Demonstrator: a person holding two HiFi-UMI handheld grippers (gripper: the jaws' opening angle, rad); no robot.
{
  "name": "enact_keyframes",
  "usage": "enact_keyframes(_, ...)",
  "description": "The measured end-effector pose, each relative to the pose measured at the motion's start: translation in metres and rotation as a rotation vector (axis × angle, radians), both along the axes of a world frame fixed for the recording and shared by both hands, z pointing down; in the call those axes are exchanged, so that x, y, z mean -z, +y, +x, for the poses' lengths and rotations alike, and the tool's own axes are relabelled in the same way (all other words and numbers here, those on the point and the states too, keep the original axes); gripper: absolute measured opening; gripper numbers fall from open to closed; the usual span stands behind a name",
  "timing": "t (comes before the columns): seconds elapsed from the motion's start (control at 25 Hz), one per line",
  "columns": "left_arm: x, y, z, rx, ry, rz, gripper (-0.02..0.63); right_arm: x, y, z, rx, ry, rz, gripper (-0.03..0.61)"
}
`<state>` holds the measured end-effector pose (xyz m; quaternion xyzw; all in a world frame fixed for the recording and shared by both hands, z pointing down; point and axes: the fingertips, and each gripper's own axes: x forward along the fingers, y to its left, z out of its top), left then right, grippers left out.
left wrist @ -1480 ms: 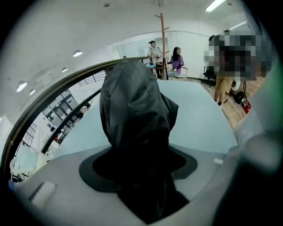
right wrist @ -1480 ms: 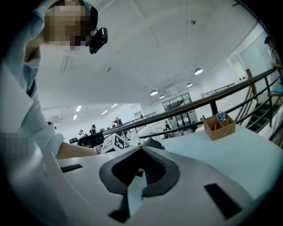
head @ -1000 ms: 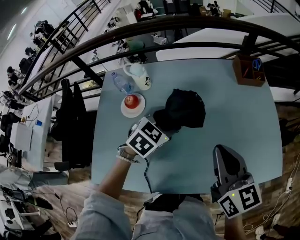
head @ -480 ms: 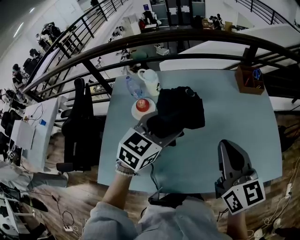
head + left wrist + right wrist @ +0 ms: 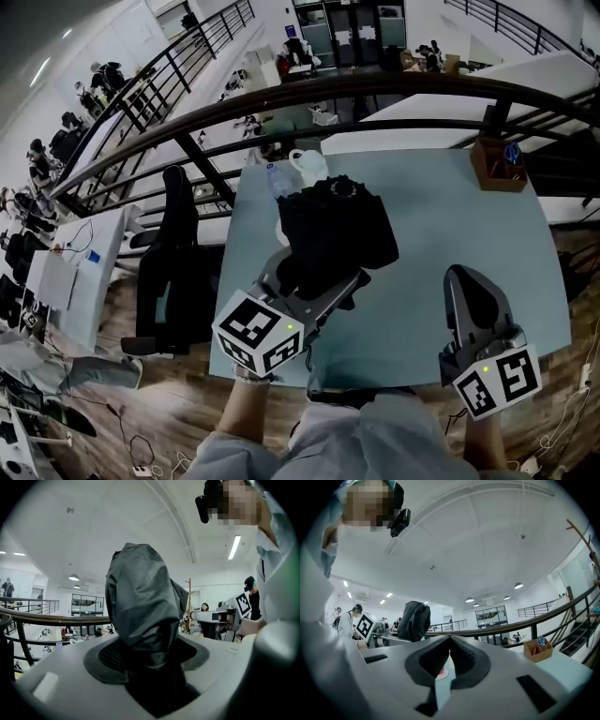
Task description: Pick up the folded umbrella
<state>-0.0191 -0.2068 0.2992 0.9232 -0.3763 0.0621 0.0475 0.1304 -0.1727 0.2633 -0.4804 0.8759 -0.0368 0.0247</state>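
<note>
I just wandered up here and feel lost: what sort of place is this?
Probably an open-plan office or lab, seen from a mezzanine. A blue table stands against a dark railing, beyond which a lower floor holds desks and people. A black office chair stands beside the table.

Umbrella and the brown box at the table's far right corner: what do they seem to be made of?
Umbrella: black thin cloth, probably nylon, with a faint sheen; it creases softly where the left gripper clamps it. Box: apparently wood, brown and matte, with thick straight walls; grain too small to see.
</note>
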Motion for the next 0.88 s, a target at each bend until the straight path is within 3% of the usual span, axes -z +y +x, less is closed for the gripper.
enact_keyframes(0.24, 0.018, 0.021, -0.022, 0.039, 0.075, 0.008, 0.288, 0.010, 0.005, -0.007, -0.012, -0.006, 0.031, 0.000)
enact_keyframes(0.88, 0.022, 0.055, -0.032, 0.033, 0.137, 0.029, 0.288, 0.004, 0.004, -0.024, 0.000, 0.036, 0.029, 0.000)
